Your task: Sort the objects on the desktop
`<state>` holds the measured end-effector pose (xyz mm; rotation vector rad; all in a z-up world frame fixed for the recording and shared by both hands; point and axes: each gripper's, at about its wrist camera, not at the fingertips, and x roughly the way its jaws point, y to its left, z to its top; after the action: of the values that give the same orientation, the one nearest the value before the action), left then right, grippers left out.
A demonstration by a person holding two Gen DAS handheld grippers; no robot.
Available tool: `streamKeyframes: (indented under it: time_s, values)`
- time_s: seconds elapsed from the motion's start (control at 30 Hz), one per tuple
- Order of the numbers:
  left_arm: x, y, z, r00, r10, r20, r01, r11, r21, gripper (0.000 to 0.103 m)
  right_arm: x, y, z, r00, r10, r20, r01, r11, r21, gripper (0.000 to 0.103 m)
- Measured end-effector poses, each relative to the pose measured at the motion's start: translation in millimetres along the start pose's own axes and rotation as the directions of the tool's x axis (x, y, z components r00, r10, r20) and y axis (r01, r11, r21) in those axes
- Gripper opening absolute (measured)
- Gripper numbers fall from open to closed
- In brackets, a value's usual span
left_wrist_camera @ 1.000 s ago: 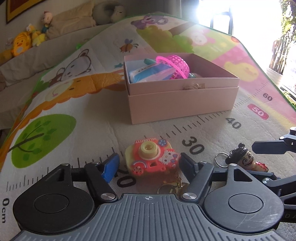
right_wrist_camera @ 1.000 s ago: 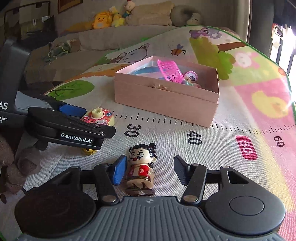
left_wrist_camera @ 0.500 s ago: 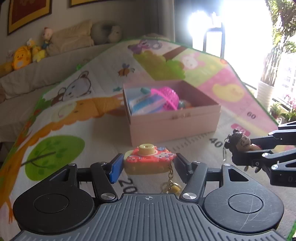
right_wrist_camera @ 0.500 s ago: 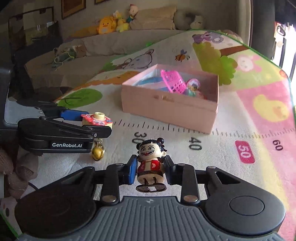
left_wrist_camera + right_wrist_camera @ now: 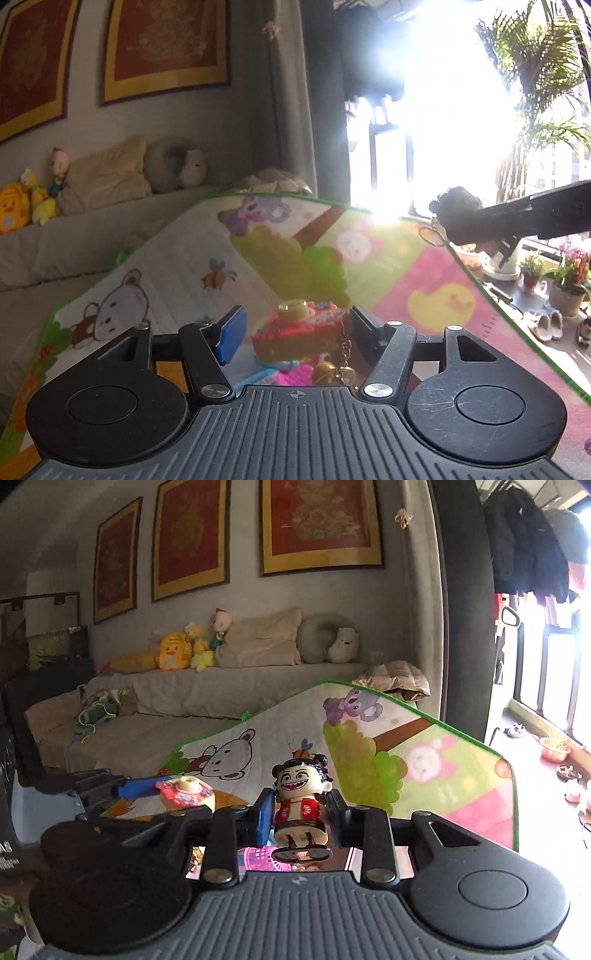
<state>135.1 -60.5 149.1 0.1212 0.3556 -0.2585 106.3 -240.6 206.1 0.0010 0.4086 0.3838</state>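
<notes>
My left gripper (image 5: 295, 330) holds a pink and yellow toy camera (image 5: 299, 330) with a chain and gold bell (image 5: 327, 369) hanging from it; a gap shows beside the left pad. The camera also shows in the right wrist view (image 5: 186, 794). My right gripper (image 5: 301, 812) is shut on a small doll figure (image 5: 301, 797) with black hair buns and a red vest. The doll also shows from behind in the left wrist view (image 5: 460, 218). Both toys are lifted above the pink box, whose pink basket (image 5: 258, 858) and other contents (image 5: 291, 374) show just below the fingers.
A cartoon play mat (image 5: 388, 266) covers the surface under the grippers. A grey sofa (image 5: 184, 705) with plush toys and pillows stands behind. Bright window and potted plants (image 5: 565, 291) are on the right.
Both grippers have risen and moved forward with their toys, over the pink box. The box has dropped out of view, only its contents showing below the fingers.
</notes>
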Motion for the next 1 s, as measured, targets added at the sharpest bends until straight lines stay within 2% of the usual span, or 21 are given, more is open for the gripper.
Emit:
streamKeyframes:
  time_s: [0.1, 0.17, 0.3, 0.37, 0.4, 0.43, 0.47, 0.53, 0.6, 0.7, 0.73, 0.9, 1.0]
  values:
    - [20.7, 21.1, -21.9, 0.996, -0.009, -0.084, 0.001, 0.995, -0.101, 0.081, 38.9, -8.4, -3.2, 0.998, 0.010, -0.065, -0.007, 0.999, 0.047, 0.030]
    - [19.1, 33.3, -36.9, 0.995, 0.004, -0.101, -0.017, 0.992, -0.128, 0.089, 60.5, -10.9, -6.2, 0.996, 0.006, -0.092, -0.002, 0.999, 0.048, 0.030]
    - [6.9, 42.4, -62.4, 0.990, 0.042, -0.134, -0.055, 0.994, -0.098, 0.095, 111.5, -12.1, -8.8, 0.988, -0.019, -0.156, 0.029, 0.998, 0.060, 0.030]
    - [0.6, 41.9, -73.8, 0.986, 0.047, -0.163, -0.060, 0.996, -0.073, 0.096, 137.4, -11.4, -10.5, 0.981, -0.058, -0.185, 0.070, 0.996, 0.059, 0.031]
    - [-2.7, 40.9, -78.7, 0.983, 0.058, -0.175, -0.068, 0.996, -0.053, 0.097, 148.2, -11.7, -11.4, 0.978, -0.074, -0.197, 0.087, 0.995, 0.057, 0.034]
    - [-5.8, 39.4, -83.3, 0.981, 0.069, -0.180, -0.077, 0.996, -0.035, 0.099, 155.6, -13.1, -13.1, 0.974, -0.085, -0.209, 0.099, 0.993, 0.061, 0.044]
    - [-9.3, 38.0, -87.4, 0.980, 0.080, -0.180, -0.084, 0.996, -0.019, 0.100, 158.1, -15.4, -15.1, 0.973, -0.094, -0.209, 0.111, 0.991, 0.075, 0.046]
    - [-16.6, 35.4, -95.1, 0.980, 0.096, -0.173, -0.098, 0.995, -0.001, 0.102, 153.9, -20.2, -19.6, 0.974, -0.083, -0.211, 0.108, 0.988, 0.108, 0.048]
    - [-21.1, 33.5, -101.1, 0.980, 0.097, -0.173, -0.101, 0.995, -0.013, 0.103, 138.8, -25.3, -26.3, 0.976, -0.073, -0.203, 0.103, 0.984, 0.143, 0.053]
    - [-27.3, 28.1, -109.1, 0.982, 0.068, -0.178, -0.078, 0.996, -0.050, 0.103, 105.3, -25.2, -42.8, 0.982, -0.077, -0.174, 0.105, 0.982, 0.157, 0.068]
    - [-29.7, 25.7, -111.5, 0.982, 0.060, -0.180, -0.071, 0.996, -0.056, 0.103, 93.5, -23.6, -50.7, 0.982, -0.075, -0.172, 0.103, 0.981, 0.164, 0.069]
    - [-48.1, 15.7, -124.6, 0.976, 0.015, -0.219, -0.039, 0.994, -0.105, 0.103, 40.5, -5.8, -106.0, 0.975, -0.001, -0.221, 0.048, 0.977, 0.206, 0.082]
    - [-62.2, 11.6, -133.8, 0.972, 0.070, -0.224, -0.099, 0.988, -0.121, 0.103, 20.1, 8.4, -145.4, 0.961, 0.024, -0.274, 0.044, 0.969, 0.242, 0.089]
